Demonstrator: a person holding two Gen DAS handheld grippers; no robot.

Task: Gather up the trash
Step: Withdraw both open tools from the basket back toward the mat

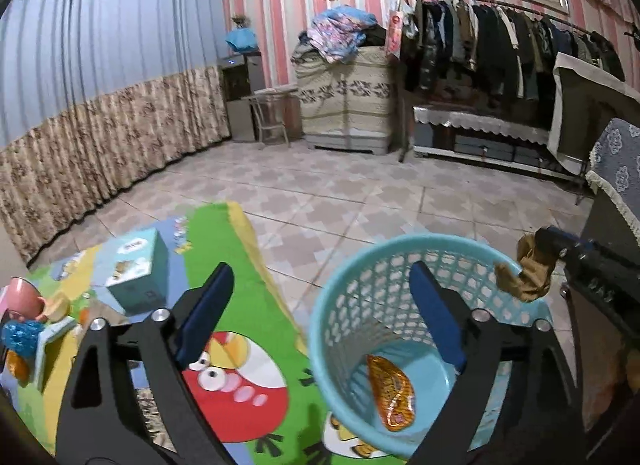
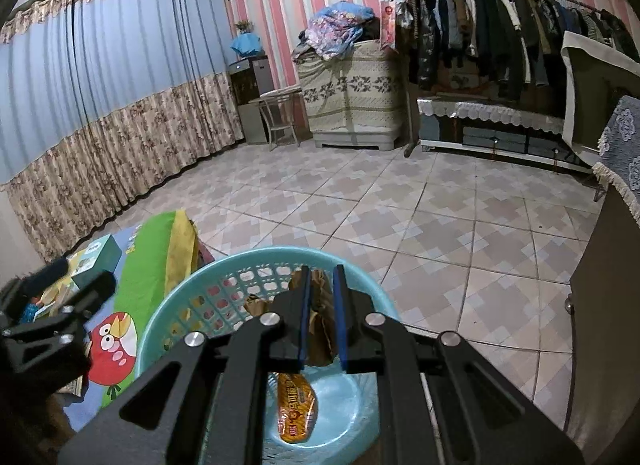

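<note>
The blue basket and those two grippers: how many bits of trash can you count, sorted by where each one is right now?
Lying in the blue basket: 1, an orange wrapper.
Pinched in the right gripper above the basket: 1, a crumpled brown paper.
In the left gripper: 0, it is open with nothing in it.
Total: 2 bits of trash.

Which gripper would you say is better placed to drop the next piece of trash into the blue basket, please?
Right. The right gripper is shut on crumpled brown paper directly over the blue basket. The left gripper is open and empty; its orange wrapper already lies inside.
</note>
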